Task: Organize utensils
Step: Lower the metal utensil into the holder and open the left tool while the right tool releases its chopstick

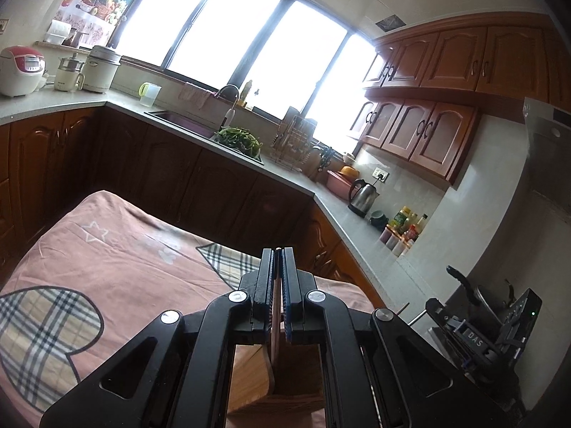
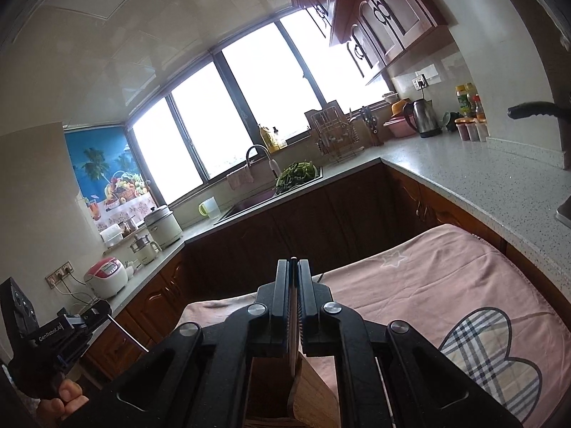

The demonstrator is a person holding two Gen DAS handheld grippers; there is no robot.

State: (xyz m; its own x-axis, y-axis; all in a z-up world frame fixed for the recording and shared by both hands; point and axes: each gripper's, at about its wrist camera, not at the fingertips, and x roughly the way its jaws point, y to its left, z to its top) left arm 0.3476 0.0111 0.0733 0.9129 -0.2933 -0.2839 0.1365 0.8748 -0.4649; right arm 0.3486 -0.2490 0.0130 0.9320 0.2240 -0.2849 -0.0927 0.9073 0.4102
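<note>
1. One wide window (image 1: 228, 42) of four bright panes, spanning the far wall above the counter.
2. One L-shaped speckled countertop (image 2: 464, 174) over dark wooden cabinets; two rows of wooden wall cabinets (image 1: 446, 82) above on the right.
3. One pink cloth (image 1: 117, 260) spread over the near table, printed with plaid hearts and one outlined star.
4. Two black hand-held grippers. Left gripper (image 1: 277, 281): jaws pressed nearly together, clamped on one thin light wooden stick (image 1: 275, 324), probably a chopstick, running up between the pads. Right gripper (image 2: 294, 292): jaws likewise almost closed, pinching one thin dark flat utensil (image 2: 293, 335); kind cannot be told.
5. One wooden holder (image 1: 271, 392) directly below each gripper's jaws, resting on the cloth; both gripped pieces reach down into it. One broad curved wooden piece stands inside as well.
6. One sink (image 2: 257, 199) set in the counter below the window, with one curved faucet (image 2: 258, 155) and one heap of green vegetables (image 2: 296, 174) beside it.
7. One red-and-white rice cooker (image 1: 19, 71), one cream pot (image 1: 101, 67), one small glass-topped cooker between them.
8. One wire dish rack (image 1: 292, 139), one steel kettle (image 1: 364, 196), one pink tub (image 1: 340, 183).
9. One measuring jug (image 1: 150, 94) with green handle; a cluster of bottles (image 1: 407, 224), count unclear.
</note>
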